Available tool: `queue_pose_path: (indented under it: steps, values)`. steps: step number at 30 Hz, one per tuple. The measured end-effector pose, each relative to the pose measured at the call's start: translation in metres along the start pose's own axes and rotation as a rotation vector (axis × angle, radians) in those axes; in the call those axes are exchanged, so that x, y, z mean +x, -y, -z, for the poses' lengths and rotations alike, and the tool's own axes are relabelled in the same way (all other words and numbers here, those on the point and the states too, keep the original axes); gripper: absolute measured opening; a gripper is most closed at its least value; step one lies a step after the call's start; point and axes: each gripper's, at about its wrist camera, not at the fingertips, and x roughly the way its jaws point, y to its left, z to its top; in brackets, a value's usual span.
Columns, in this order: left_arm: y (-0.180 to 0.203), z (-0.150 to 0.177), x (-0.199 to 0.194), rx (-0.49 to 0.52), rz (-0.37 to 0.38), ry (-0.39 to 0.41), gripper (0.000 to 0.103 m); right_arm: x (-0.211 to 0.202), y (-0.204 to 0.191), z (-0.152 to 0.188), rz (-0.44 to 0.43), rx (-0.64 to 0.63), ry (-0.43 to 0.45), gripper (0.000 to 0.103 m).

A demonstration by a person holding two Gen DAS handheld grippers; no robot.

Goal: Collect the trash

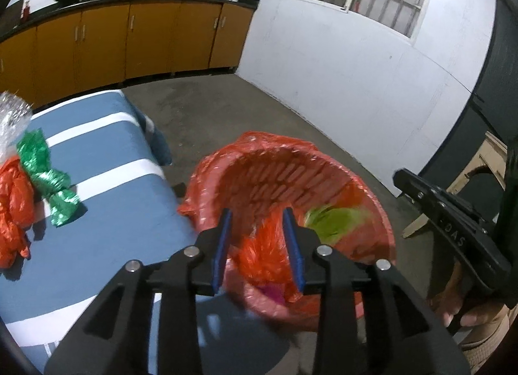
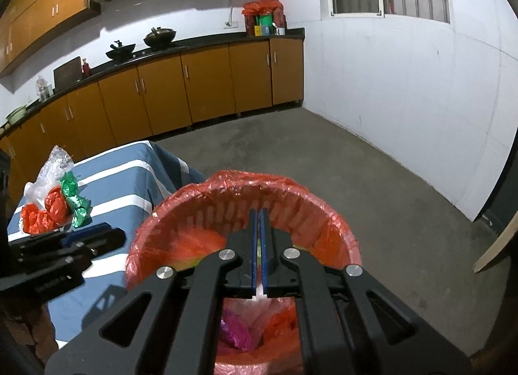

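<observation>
A bin with a red plastic liner [image 1: 372,213] [image 2: 323,210] stands on the floor beside the table. Inside lie orange [image 1: 262,252], green [image 1: 330,222] and pink [image 2: 234,333] crumpled trash. My left gripper [image 1: 259,216] is open above the bin's near rim, with the orange trash loose between its blue pads. My right gripper [image 2: 258,213] is shut and empty over the bin; it also shows in the left wrist view [image 1: 453,219]. On the table lie an orange bag [image 1: 13,210] [image 2: 42,216], a green wrapper [image 1: 48,180] [image 2: 76,203] and clear bubble wrap [image 1: 13,116] [image 2: 55,161].
The table has a blue cloth with white stripes [image 1: 106,213] [image 2: 129,177]. Orange cabinets under a black counter [image 1: 129,38] [image 2: 194,90] line the far wall, with woks and a red bag of items on top. Grey concrete floor [image 2: 372,180] lies right of the bin. A wooden piece [image 1: 479,167] leans at the right.
</observation>
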Motion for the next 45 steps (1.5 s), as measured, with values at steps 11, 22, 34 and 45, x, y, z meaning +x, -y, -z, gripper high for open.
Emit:
queue_pose_path:
  steps: [11,22,34,45]
  values:
    - [-0.025,0.010,-0.035,0.006,-0.150,0.050,0.049,-0.014,-0.013,-0.004,0.018,-0.034,0.044,0.048]
    - [-0.082,0.028,-0.083,-0.036,-0.334,0.101,0.058,-0.015,-0.056,-0.005,-0.057,-0.077,0.047,0.051]
    - [-0.163,0.050,-0.144,-0.173,-0.525,0.175,0.066,0.000,-0.134,-0.002,-0.197,-0.154,0.015,0.051]
    - [-0.212,0.063,-0.176,-0.263,-0.599,0.217,0.067,0.047,-0.206,-0.005,-0.325,-0.166,-0.066,0.051]
